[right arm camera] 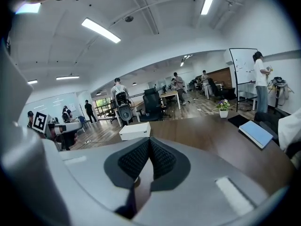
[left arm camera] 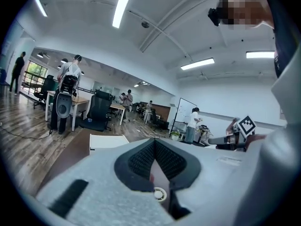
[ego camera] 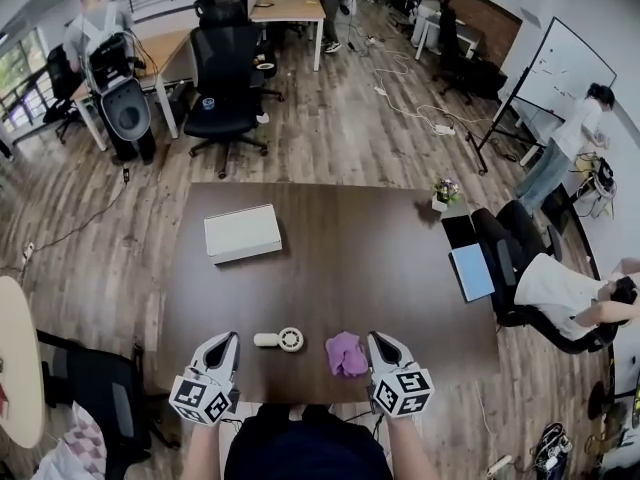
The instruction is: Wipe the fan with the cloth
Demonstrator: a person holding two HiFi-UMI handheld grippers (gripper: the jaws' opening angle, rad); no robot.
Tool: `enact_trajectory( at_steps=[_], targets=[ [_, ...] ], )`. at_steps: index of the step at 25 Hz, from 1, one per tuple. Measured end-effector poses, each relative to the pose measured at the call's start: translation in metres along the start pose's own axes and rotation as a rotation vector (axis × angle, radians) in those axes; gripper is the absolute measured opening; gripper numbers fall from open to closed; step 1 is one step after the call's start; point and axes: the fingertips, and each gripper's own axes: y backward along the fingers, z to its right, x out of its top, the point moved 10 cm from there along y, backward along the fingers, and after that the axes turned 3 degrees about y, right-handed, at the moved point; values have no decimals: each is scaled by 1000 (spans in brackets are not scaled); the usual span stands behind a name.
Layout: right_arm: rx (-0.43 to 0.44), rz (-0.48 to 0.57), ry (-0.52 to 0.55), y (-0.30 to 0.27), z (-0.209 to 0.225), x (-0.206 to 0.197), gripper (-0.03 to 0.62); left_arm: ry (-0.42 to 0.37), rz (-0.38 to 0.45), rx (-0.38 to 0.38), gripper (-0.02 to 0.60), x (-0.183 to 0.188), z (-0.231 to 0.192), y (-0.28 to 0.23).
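A small white hand-held fan [ego camera: 282, 340] lies flat near the front edge of the dark brown table [ego camera: 340, 258]. Just right of it is a crumpled purple cloth [ego camera: 346, 354]. My left gripper [ego camera: 229, 342] hovers a little left of the fan, jaws shut and empty. My right gripper [ego camera: 375, 342] sits right beside the cloth's right edge, also shut with nothing in it. In the left gripper view the black ribbed pads [left arm camera: 141, 159] meet at the left gripper's [left arm camera: 154, 143] tip. In the right gripper view the right gripper's [right arm camera: 149, 142] pads are likewise closed together.
A white box [ego camera: 242, 233] lies on the table's left half, also seen as the white box [left arm camera: 106, 141] and the white box [right arm camera: 135, 131]. A small potted plant [ego camera: 445, 193] stands at the far right corner. A seated person [ego camera: 560, 293] and black chairs [ego camera: 225, 78] surround the table.
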Motion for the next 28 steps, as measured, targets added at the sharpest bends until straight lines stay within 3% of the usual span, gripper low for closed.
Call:
enact_trajectory(
  at_steps=[5, 10, 11, 12, 15, 18, 28],
  targets=[
    [-51, -95, 39, -17, 5, -28, 14, -85, -99, -23, -2, -27, -22, -20],
    [-52, -252, 59, -44, 12, -66, 15, -35, -139, -23, -2, -41, -44, -28],
    [-52, -298, 68, -50, 13, -76, 50, -28, -145, -27, -2, -42, -45, -29],
    [-55, -340, 73, -54, 15, -87, 127, -28, -153, -32, -2, -44, -46, -30],
    [-69, -432, 55, -64, 18, -115, 159, -48, -185, -42, -1, -51, -48, -32],
    [-54, -527, 28, -77, 19, -142, 239, -42, -204, -36, 0, -57, -53, -32],
    [-108, -709, 71, -104, 34, -183, 242, -78, -284, -34, 0, -76, -60, -40]
  ],
)
